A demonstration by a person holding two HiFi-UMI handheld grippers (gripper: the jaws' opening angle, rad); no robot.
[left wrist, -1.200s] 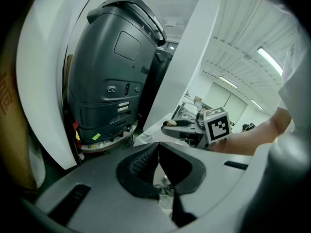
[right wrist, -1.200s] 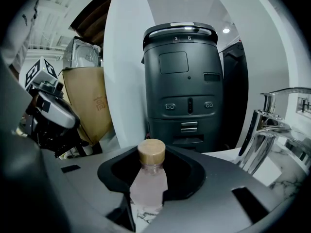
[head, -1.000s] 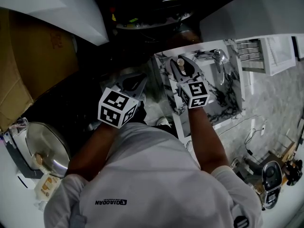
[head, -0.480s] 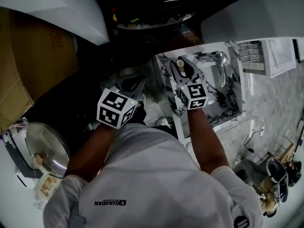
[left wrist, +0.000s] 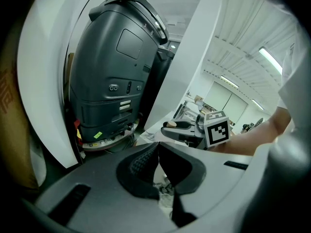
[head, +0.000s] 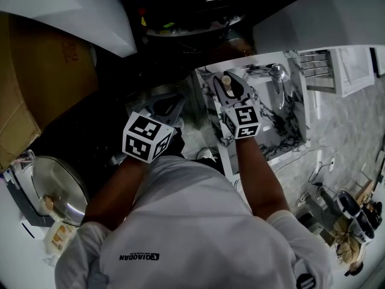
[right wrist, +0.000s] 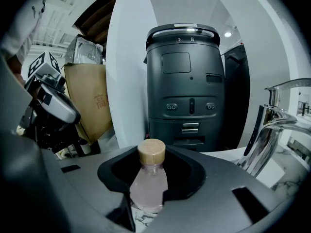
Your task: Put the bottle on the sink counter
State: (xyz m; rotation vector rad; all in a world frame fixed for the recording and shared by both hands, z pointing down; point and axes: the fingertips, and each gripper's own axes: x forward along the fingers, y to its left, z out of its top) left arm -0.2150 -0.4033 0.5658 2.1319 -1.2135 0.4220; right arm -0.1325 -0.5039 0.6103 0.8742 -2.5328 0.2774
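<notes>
A small clear bottle (right wrist: 148,183) of pale pink liquid with a round wooden cap (head: 227,80) stands upright between the jaws of my right gripper (right wrist: 148,198). The jaws are shut on its body. In the head view the right gripper (head: 228,86) reaches over the near left part of the white marble sink counter (head: 283,131), and marble shows just under the bottle. My left gripper (head: 170,104) hangs to the left, off the counter over a dark floor. Its jaws meet at the tips and hold nothing (left wrist: 157,148).
A chrome faucet (head: 278,77) stands on the counter right of the bottle, seen close in the right gripper view (right wrist: 267,130). A tall dark machine (right wrist: 187,86) stands beyond the counter. A cardboard box (head: 42,71) and a metal pot (head: 57,188) are at the left.
</notes>
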